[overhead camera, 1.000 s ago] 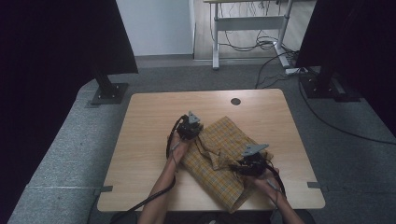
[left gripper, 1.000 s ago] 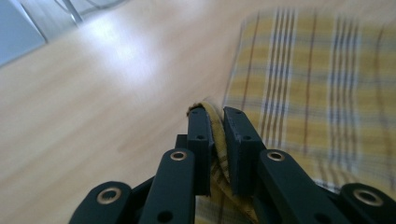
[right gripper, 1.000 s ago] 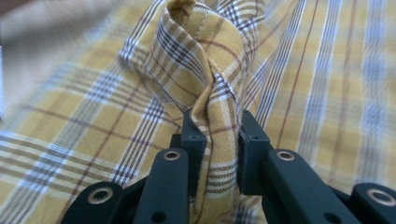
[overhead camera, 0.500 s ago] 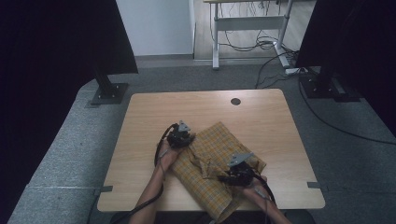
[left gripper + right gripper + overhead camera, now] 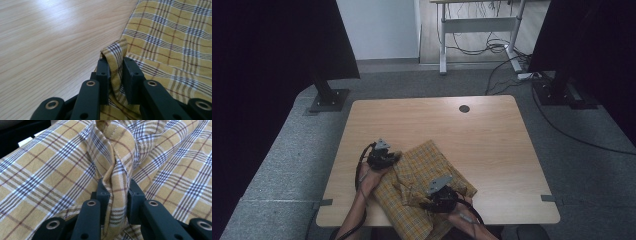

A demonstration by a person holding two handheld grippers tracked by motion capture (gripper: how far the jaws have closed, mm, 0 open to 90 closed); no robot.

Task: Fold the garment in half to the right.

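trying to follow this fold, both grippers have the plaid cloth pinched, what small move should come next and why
Probably lay the pinched folds down and let go. The left gripper and right gripper each clamp a bunched fold of the yellow plaid cloth, which sits at the table's near edge, partly overhanging and rumpled in the middle.

In the high view, the plaid cloth (image 5: pixel 422 195) runs past the bottom edge where it hangs over the bench (image 5: pixel 432 120) front, and the person's forearms are cut off there too. Each gripper view crops the cloth on several sides; the fabric pinched between the jaws hides their inner faces.
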